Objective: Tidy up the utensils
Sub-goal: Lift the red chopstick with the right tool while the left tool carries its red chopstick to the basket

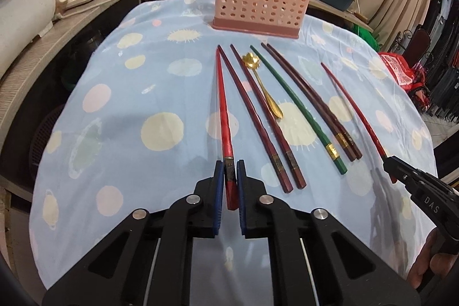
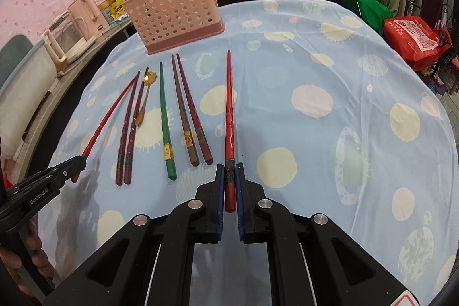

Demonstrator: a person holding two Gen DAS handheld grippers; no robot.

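Utensils all lie on the blue cloth [image 1: 114, 70], none yet in the pink holder [image 1: 258, 2]. Left gripper [image 1: 229, 185] is closed on one red chopstick [image 1: 222, 105]; dark pairs, gold spoon [image 1: 259, 82] and green chopstick [image 1: 298, 111] wait; right gripper [image 2: 230, 185] pinches another red chopstick [image 2: 229, 105].

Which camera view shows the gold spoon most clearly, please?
The left wrist view: the gold spoon lies near the middle, its flower-shaped bowl and whole handle visible. In the right wrist view it is smaller, off to the left, squeezed against a dark red chopstick.
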